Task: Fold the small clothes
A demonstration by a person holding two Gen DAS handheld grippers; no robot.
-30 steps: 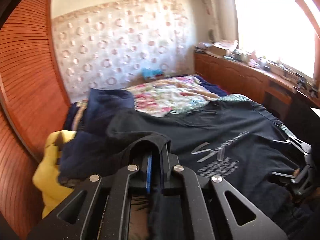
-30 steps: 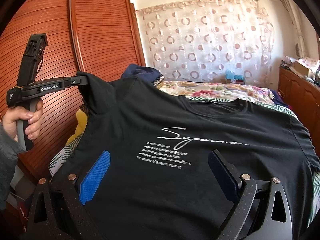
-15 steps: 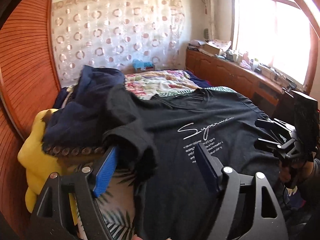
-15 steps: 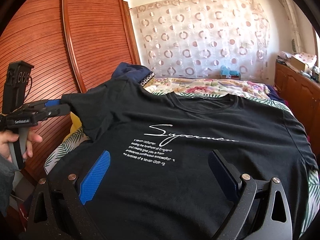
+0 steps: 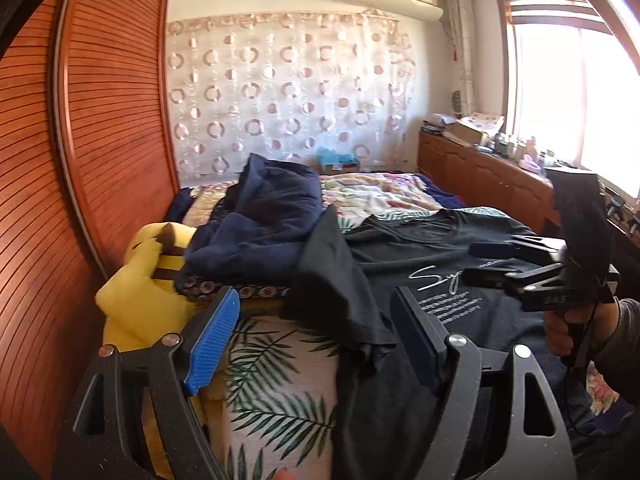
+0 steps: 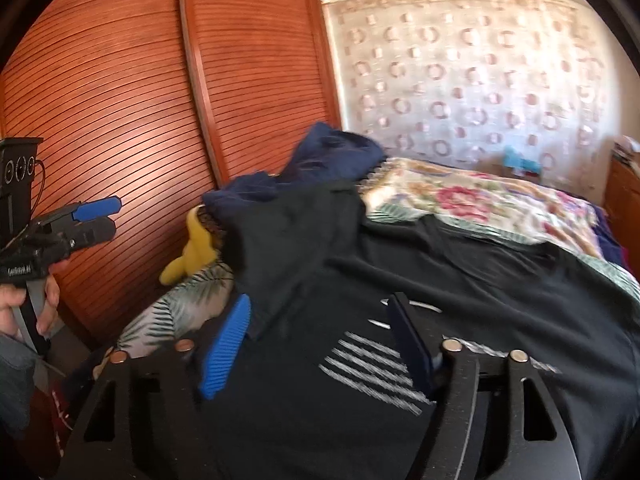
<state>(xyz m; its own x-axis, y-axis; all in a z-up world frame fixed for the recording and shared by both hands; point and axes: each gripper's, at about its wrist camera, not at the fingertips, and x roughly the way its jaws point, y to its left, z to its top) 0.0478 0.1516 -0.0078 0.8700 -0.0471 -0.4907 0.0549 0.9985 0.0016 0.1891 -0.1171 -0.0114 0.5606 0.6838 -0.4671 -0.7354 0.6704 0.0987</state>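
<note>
From your left wrist camera, your left gripper stands with its jaws apart and nothing clamped; the loose sleeve of the black T-shirt lies draped between the blue pad and the dark pad, without either pad pressing on it. The shirt is spread chest-up across the bed, its white script print showing, with a heap of navy clothes and a yellow plush toy just beyond its sleeve, by the wooden wardrobe doors. Your right gripper shows at the right edge, held in your hand above the shirt's chest. From your right wrist camera, that gripper hangs over the printed text with its jaws closing; cloth lies under them, but the pads grip nothing. Your left gripper is at the far left, parted and empty.
</note>
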